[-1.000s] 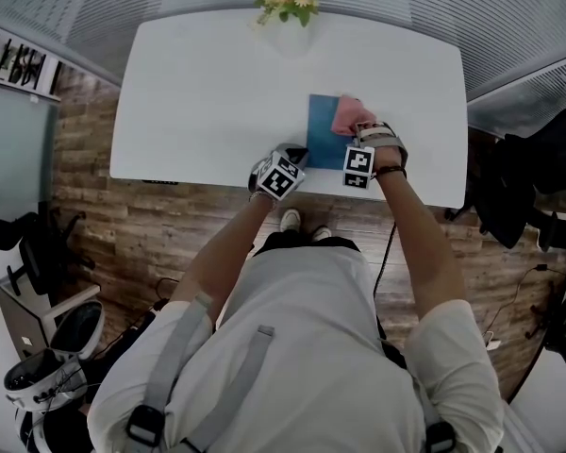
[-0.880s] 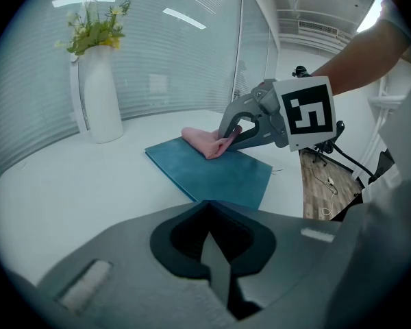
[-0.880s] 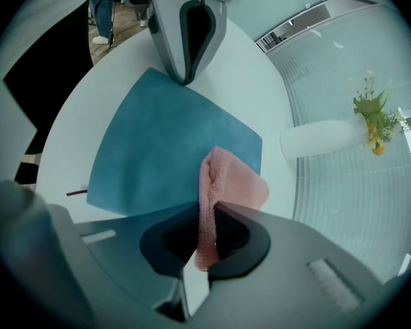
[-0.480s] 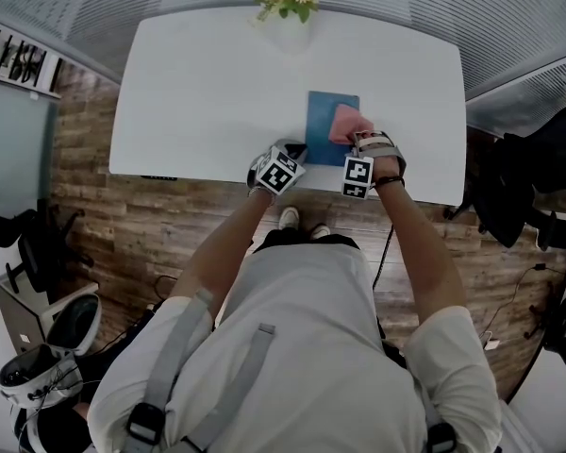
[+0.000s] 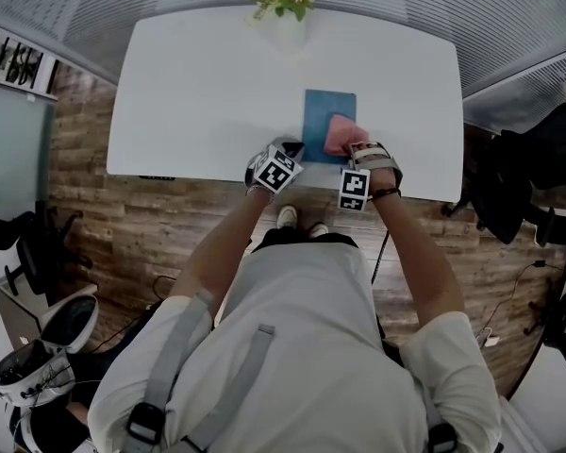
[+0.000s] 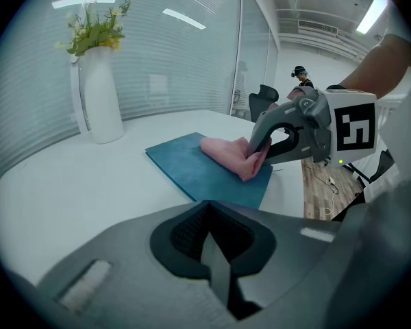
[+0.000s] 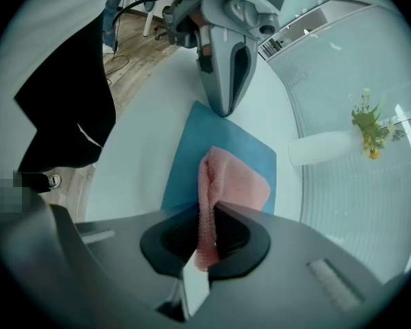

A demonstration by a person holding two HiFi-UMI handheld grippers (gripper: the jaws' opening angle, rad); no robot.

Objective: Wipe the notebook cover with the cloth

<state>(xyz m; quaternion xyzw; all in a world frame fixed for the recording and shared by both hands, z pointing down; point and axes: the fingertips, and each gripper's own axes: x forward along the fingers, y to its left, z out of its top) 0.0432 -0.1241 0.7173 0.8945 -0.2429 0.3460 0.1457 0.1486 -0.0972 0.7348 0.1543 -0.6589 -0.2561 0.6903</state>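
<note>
A blue notebook (image 5: pixel 323 116) lies flat on the white table (image 5: pixel 208 83), near its front edge. A pink cloth (image 5: pixel 340 135) rests on the notebook's near right part, pinched in my right gripper (image 5: pixel 351 145), which is shut on it. In the right gripper view the cloth (image 7: pixel 227 184) runs from between the jaws out over the blue cover (image 7: pixel 198 149). My left gripper (image 5: pixel 292 151) is shut with nothing in it, its tip at the notebook's near left corner. The left gripper view shows the notebook (image 6: pixel 192 166), the cloth (image 6: pixel 229 155) and the right gripper (image 6: pixel 260 149) beyond its closed jaws.
A white vase with yellow flowers (image 5: pixel 285 12) stands at the table's far edge. Black office chairs (image 5: pixel 533 173) sit to the right on the wood floor (image 5: pixel 123 225). The person stands at the table's front edge.
My right gripper has dragged the pink cloth toward the near edge of the notebook. The left gripper has stayed at the notebook's near left corner.
</note>
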